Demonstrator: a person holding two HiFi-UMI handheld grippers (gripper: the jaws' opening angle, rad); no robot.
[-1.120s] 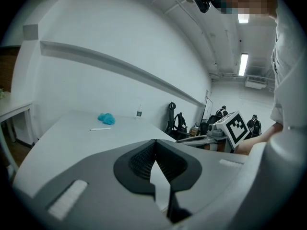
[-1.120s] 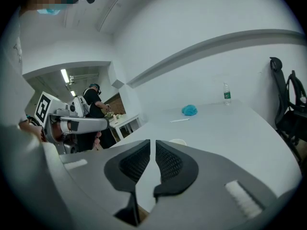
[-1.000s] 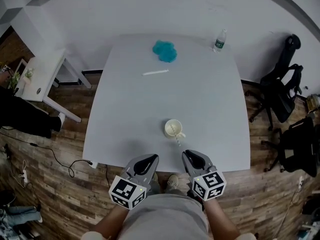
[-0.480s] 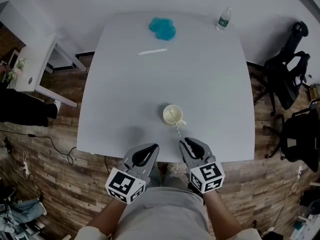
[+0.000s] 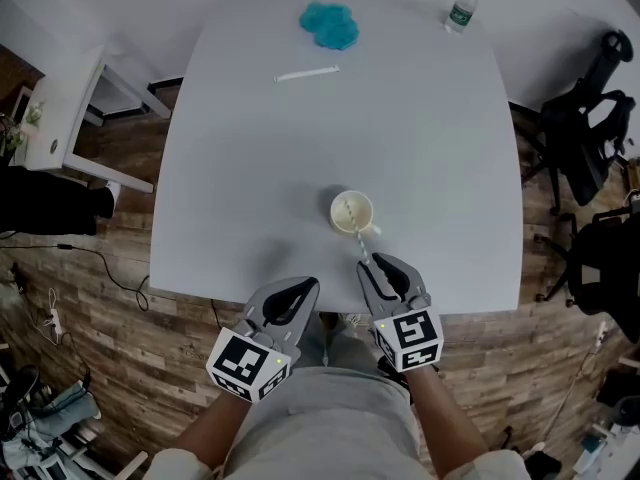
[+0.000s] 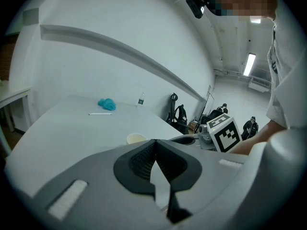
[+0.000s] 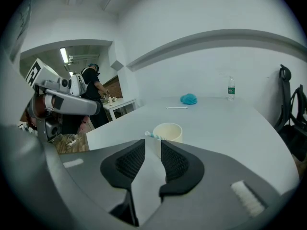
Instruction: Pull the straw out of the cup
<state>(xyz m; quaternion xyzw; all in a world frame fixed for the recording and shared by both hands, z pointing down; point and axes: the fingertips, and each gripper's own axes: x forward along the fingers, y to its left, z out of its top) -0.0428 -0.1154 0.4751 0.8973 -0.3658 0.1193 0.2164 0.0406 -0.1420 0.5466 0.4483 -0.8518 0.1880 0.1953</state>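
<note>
Nearest us, our left gripper [image 5: 296,290] stays closed and empty. Beside it, our right gripper [image 5: 385,268] has dropped lower, jaws opening with nothing between them; just beyond, the straw [image 5: 358,240] still leans from the cup [image 5: 351,211], ready for grasping.

Far across my white square table [image 5: 420,118] lies a crumpled teal cloth [image 5: 329,24], a slim white stick [image 5: 307,72] near it. A clear green-labelled plastic bottle [image 5: 461,9] stands at the far right corner. Black office chairs [image 5: 580,148] sit on wood-plank floor [image 5: 100,298].
</note>
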